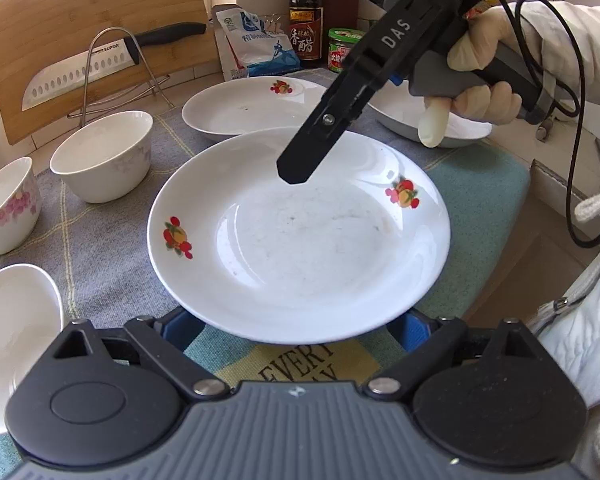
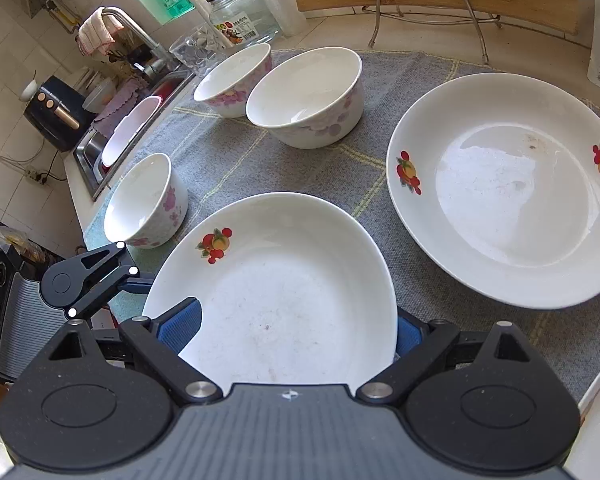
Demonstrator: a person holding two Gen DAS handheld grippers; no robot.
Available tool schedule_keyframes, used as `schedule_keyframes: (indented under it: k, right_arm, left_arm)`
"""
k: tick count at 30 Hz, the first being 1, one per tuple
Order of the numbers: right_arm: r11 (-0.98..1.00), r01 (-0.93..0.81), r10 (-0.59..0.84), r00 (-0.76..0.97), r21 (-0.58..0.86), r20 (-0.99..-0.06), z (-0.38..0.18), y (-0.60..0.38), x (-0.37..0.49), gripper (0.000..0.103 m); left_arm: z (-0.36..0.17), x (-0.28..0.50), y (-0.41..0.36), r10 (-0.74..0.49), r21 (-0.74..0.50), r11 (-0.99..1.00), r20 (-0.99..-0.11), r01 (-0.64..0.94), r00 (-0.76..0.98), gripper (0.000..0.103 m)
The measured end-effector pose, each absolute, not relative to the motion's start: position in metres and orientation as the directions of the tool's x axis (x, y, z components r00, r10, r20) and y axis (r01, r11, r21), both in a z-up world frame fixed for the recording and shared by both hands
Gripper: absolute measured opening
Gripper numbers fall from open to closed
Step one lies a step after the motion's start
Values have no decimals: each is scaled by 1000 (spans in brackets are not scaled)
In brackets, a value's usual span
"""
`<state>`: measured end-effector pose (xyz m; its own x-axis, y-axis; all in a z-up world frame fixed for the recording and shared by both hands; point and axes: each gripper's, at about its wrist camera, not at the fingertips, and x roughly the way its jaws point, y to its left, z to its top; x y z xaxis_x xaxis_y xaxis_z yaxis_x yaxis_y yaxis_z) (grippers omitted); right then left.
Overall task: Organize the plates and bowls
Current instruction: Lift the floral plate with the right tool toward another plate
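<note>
Risking a slide or a drop above all: neither claw is clenched on the fruit-patterned plate (image 1: 300,240). Shows the left gripper (image 1: 296,320) released, its blue pads (image 1: 178,326) spread wide and peeking out from under the near rim, so at most cradles the plate and does not pinch it. Shows the right gripper (image 2: 296,316) likewise spread, straddling the opposite rim with one pad (image 2: 182,324) over the glazed face and the other tucked behind the edge. Cannot tell whether the plate rests on the grey woven mat (image 1: 112,248) or is already propped a little, though it looks tilted in the right wrist view. Likely fails in one of three ways: closing one claw before the other and tipping the plate; biting too shallowly on smooth glaze and letting it slip out; or swinging it into the second plate (image 2: 500,192) lying just beside it and chipping both rims. Also worth minding the pink-flowered bowl (image 2: 148,204) near the left side and the counter edge close by on the right. Places the plate, then, between the two claws, its rims inside both open mouths, in the front middle of the mat with the bowls and other plates ranged behind.
</note>
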<state>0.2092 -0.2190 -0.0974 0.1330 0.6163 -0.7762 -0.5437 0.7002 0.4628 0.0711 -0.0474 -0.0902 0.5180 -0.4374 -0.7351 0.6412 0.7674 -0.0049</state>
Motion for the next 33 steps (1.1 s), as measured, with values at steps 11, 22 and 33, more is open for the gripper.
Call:
schedule_keyframes:
  k: [11,22,33]
  right_arm:
    - [711,-534,619,167,457,-768,-74,-260,199,98]
    - [757,-493,594,246,428,-766,-62,-321,193,98]
    - [822,-413,535,320,393,-782,-61,-392,184,98]
  left_arm:
    - [-67,76,-77,-458,33,719,-728,694,510,96]
    - [-61,93,-123,-510,48,655,-708,754,488,96]
    - [-65,117,-180,-577,44,574,-687,818,442,96]
